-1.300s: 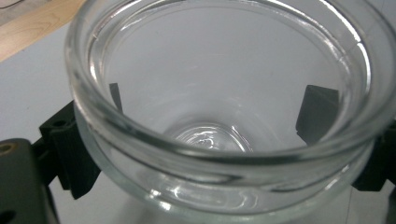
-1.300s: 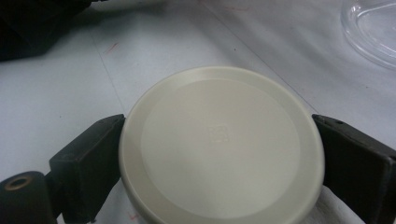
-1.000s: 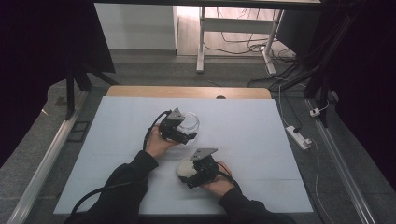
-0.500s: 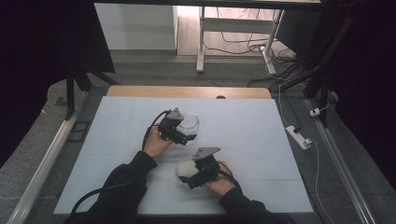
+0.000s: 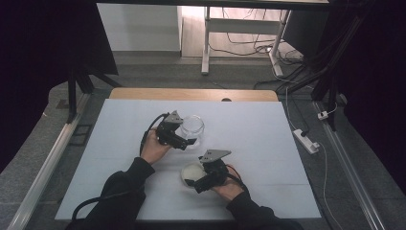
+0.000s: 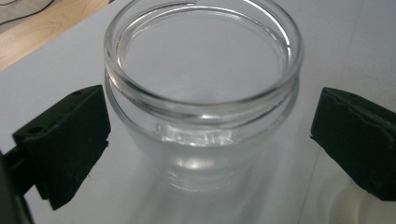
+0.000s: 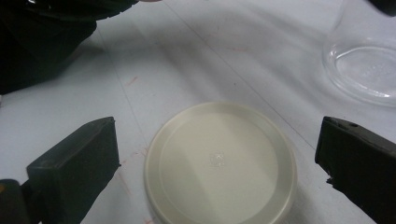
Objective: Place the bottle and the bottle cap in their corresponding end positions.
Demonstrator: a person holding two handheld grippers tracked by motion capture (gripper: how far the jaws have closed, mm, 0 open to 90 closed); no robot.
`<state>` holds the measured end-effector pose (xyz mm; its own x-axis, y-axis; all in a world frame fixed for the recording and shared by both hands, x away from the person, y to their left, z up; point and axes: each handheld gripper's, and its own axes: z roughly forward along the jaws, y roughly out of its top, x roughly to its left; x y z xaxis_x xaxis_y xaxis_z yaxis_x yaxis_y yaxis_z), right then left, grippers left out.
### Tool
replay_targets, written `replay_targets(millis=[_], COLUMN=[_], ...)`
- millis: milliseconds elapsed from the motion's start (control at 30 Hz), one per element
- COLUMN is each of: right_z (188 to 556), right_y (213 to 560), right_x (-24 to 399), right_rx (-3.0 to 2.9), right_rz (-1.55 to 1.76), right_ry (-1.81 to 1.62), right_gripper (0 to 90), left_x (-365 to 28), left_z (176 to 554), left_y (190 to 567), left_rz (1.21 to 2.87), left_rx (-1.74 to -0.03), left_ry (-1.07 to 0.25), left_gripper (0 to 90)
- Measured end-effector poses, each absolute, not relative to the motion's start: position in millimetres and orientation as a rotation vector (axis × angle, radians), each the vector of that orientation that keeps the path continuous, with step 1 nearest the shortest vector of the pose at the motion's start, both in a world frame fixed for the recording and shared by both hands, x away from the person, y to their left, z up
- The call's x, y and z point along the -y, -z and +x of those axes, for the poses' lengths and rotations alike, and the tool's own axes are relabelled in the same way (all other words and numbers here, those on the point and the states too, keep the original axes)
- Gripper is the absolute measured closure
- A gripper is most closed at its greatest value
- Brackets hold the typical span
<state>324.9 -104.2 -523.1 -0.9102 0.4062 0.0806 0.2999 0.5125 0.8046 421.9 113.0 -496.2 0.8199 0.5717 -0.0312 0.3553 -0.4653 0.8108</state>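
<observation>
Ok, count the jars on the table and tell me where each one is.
1. The jar stands open near the table's middle, between the left gripper's open jaws. Its lid lies flat closer to the person, by the right gripper.

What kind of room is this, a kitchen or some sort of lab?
Most likely a lab or recording workshop: a bare white-topped table, loose cables on the grey floor, and a white power strip beside dark metal framing. Nothing kitchen-like.

Three cameras on my white surface (image 5: pixel 268 143)

One looks down from above; two ride my jaws, close up, both catching the glass jar (image 6: pixel 201 107).
</observation>
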Motion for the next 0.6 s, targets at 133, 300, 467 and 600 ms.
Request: replay_targets(millis=[133, 300, 467, 600], right_z=[323, 320, 317, 315], right_y=[518, 512, 508, 503], right_x=[107, 112, 117, 122], right_rx=[-2.621, -2.611, -2.600, -2.578], right_rz=[0.606, 0.599, 0.573, 0.569], right_ry=[-1.378, -1.389, -1.374, -1.382], right_gripper=[0.0, 0.0, 0.0, 0.0], left_x=[-119, -131, -138, -142], left_z=[414, 404, 391, 378], left_y=[493, 492, 489, 484], left_rz=[2.091, 2.058, 2.049, 2.047], left_rx=[-0.698, -0.718, -0.721, -0.705], left_ry=[-0.312, -0.265, -0.247, -0.237], left_gripper=[0.0, 0.0, 0.0, 0.0])
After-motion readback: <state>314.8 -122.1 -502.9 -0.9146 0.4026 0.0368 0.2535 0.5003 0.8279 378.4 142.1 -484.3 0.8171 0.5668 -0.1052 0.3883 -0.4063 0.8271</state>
